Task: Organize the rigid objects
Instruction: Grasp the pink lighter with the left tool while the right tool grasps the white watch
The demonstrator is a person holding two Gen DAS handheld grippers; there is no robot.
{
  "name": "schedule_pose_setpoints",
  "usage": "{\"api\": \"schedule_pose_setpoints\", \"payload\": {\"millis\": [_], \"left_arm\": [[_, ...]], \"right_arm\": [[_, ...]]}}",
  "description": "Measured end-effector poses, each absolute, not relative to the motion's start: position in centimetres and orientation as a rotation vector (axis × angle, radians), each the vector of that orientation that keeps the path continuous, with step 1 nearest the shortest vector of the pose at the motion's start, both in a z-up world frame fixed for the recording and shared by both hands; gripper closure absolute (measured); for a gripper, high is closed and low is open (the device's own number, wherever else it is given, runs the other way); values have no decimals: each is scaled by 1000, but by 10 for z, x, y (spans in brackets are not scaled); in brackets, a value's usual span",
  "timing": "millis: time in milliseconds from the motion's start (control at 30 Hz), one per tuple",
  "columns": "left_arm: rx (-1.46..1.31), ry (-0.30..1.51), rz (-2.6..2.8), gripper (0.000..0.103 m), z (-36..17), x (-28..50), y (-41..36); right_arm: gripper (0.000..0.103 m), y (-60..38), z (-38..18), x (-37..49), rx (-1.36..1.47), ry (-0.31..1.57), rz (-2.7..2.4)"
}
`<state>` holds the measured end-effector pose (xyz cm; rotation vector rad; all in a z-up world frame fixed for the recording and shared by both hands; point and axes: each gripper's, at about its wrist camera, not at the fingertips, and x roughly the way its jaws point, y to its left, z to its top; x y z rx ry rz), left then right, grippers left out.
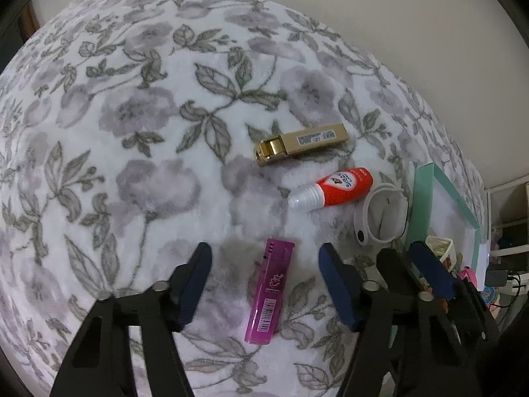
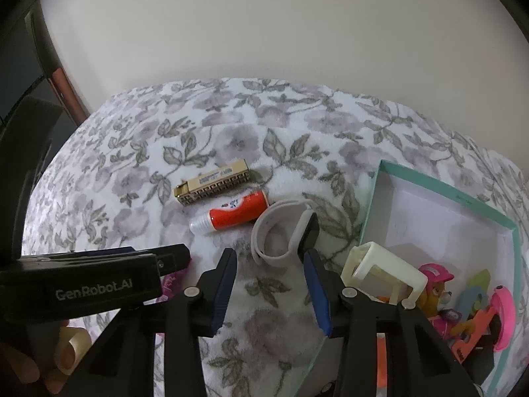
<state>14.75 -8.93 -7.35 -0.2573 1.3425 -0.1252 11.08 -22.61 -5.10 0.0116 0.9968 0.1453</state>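
With purple lighter (image 1: 268, 292) lying between part-open left tongs (image 1: 265, 284), not gripped; right tongs (image 2: 270, 286) likewise apart around white band (image 2: 281, 231). Soft floral blanket (image 1: 132, 132) could yield, skewing either pinch.

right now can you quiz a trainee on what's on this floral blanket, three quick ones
1. True or false: the purple lighter lies between the left gripper jaws, with neither pad touching it.
2. Which item sits nearest the teal box? A) gold lighter B) red tube C) white wristband
3. Fill in: the pink-helmeted toy dog sits inside the ____.

Key:
1. True. A gap shows on both sides of it.
2. C. The wristband lies beside the box wall, in front of the right gripper, whose jaws are not on it.
3. Teal box.
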Motion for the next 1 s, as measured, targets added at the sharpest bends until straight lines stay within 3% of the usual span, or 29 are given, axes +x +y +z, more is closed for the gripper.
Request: {"api": "schedule_pose_setpoints", "payload": {"millis": [133, 233, 333, 533, 1000], "left_arm": [[-260, 1355, -128, 47, -79, 149, -90], [-258, 1365, -137, 58, -82, 149, -91], [-237, 1372, -137, 60, -85, 149, -95], [-217, 1363, -157, 83, -83, 149, -100], [-237, 1310, -98, 83, -81, 168, -88]], "right_arm": [[58, -225, -53, 111, 2, 1007, 148], [58, -228, -56, 111, 6, 1017, 143], [58, -232, -56, 111, 30, 1020, 134], [58, -232, -57, 112, 26, 1018, 125], [61, -214, -57, 123, -55, 949, 114]]}}
